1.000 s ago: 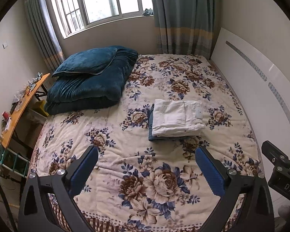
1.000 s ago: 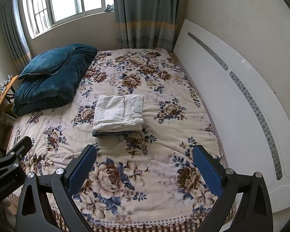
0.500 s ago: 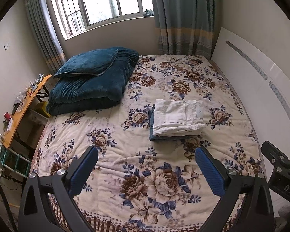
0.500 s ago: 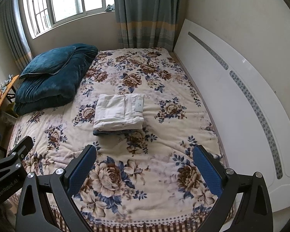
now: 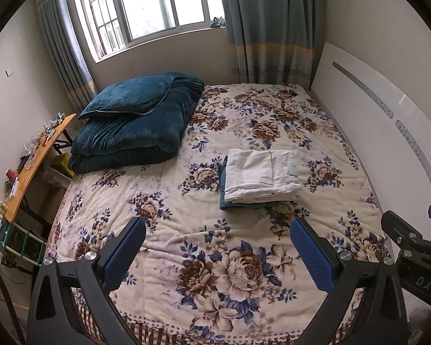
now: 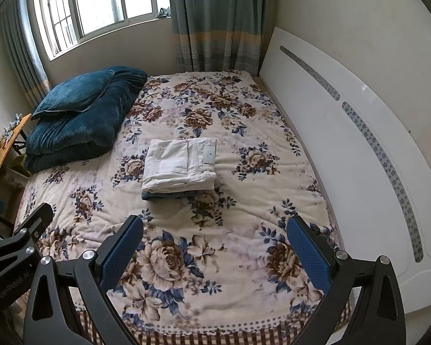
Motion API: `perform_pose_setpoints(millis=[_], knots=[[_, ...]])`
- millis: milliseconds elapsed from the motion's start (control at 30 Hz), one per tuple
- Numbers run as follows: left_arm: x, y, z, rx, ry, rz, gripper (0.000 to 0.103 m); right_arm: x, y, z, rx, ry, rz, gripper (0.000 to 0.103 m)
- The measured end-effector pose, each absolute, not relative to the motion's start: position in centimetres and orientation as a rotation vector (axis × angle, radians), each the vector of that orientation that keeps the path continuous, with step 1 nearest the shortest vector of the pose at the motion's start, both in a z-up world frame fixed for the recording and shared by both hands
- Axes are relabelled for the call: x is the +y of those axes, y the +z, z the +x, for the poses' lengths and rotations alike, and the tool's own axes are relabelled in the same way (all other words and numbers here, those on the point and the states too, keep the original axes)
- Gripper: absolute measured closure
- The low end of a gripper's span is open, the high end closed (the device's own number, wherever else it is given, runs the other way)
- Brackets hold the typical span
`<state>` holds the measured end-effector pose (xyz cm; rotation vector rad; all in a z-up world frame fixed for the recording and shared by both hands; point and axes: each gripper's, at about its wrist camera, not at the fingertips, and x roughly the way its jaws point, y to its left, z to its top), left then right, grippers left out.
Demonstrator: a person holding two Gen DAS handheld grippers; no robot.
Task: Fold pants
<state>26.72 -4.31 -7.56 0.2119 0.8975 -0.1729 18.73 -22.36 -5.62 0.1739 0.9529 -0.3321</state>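
Grippers first — the left gripper and the right gripper hang over the foot of the bed, jaws spread wide and holding nothing. Further on, mid-bed, white pants lie folded atop a darker folded garment. Beyond — a blue quilt beneath the window.

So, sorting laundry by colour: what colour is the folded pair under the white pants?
Dark blue, likely denim, peeking out beneath the white pants; clearest in the left wrist view.
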Motion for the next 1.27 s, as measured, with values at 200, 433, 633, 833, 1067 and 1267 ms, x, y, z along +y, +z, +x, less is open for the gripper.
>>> perform_pose_setpoints(millis=[200, 433, 633, 833, 1067, 1267], knots=[[-4.6, -7.3, 26.7, 0.891, -0.173, 0.217, 0.0, -22.3, -5.5, 18.3, 0.952, -0.33, 0.182, 0.001], [-4.6, -7.0, 26.8, 0.888, -0.173, 0.218, 0.0, -22.2, -5.5, 18.5, 0.948, -0.327, 0.184, 0.001], [-4.6, -7.1, 26.7, 0.883, -0.173, 0.219, 0.0, -21.3, -5.2, 18.7, 0.942, -0.324, 0.188, 0.001], [-4.7, -6.4, 27.3, 0.882, -0.177, 0.219, 0.0, -21.5, -5.1, 18.7, 0.943, -0.325, 0.19, 0.001], [-4.8, -6.2, 27.3, 0.875, -0.172, 0.224, 0.0, -21.6, -5.2, 18.7, 0.943, -0.326, 0.194, 0.001], [-5.0, -5.8, 27.5, 0.861, -0.174, 0.224, 0.0, -21.6, -5.1, 18.8, 0.945, -0.323, 0.196, 0.001]])
